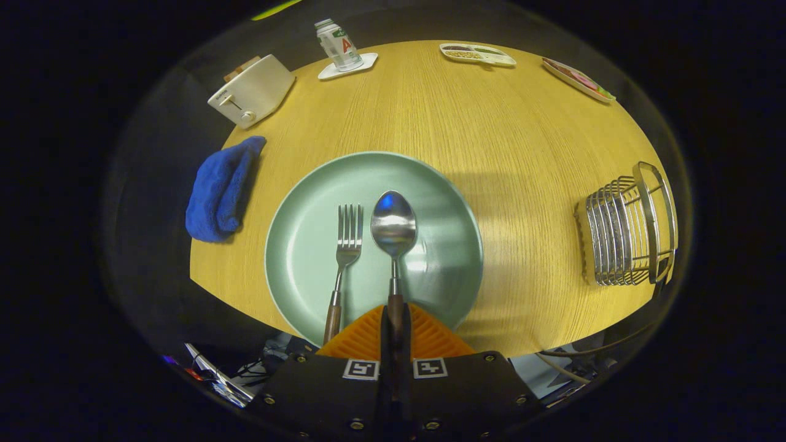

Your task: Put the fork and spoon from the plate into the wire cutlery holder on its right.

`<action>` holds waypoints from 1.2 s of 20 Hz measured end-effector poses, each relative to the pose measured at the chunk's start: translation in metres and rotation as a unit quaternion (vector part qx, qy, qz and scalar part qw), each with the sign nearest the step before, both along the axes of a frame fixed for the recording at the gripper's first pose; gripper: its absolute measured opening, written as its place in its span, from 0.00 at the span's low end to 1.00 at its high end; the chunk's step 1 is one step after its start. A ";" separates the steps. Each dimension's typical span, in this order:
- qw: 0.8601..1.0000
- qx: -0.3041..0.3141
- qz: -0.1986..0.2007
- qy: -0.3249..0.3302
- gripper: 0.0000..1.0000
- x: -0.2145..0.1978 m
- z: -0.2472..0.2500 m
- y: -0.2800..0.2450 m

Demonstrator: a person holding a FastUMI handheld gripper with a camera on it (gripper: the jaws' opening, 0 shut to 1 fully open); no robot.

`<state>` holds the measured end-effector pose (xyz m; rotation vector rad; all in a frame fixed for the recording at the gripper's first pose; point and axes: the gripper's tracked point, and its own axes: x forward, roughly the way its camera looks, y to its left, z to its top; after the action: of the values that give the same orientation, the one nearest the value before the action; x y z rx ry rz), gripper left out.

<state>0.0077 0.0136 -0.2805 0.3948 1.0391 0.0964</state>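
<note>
Claw (395,334): fingers drawn together on the wooden handle of the spoon (393,230); the handle runs down into the narrow gap between them and both pads appear to press on it. Judged a firm pinch near the handle's end, which leaves the bowl free and lets the spoon go handle-up or bowl-down into the holder.

Spoon bowl lies near the centre of the green plate (307,245), straight ahead of the claw. Whether it is lifted off the plate, cannot tell.

Fork (345,258) lies on the plate just beside the spoon, on its left, roughly parallel, tines pointing away from the claw. Its wooden handle ends at the plate's near rim, just beside the left finger, not held.

Wire cutlery holder (629,233) stands on the counter (522,153) well apart from the plate, on the plate's right, and looks empty. Neither utensil delivered yet.

Judgement: spoon goes first; it sits directly in line with the claw, and the path from plate to holder crosses bare counter.
</note>
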 end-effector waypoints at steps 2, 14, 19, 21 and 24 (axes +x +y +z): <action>1.000 0.023 -0.005 -0.014 0.06 0.001 0.009 0.001; 0.989 0.067 -0.080 -0.104 0.06 -0.002 0.069 -0.053; 0.978 0.065 -0.152 -0.125 0.06 -0.019 0.082 -0.105; 0.973 0.055 -0.179 -0.135 0.06 -0.026 0.085 -0.128; 0.966 0.047 -0.217 -0.135 0.06 -0.043 0.084 -0.150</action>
<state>-0.0354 -0.1360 -0.1963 0.6672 0.6622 -0.1896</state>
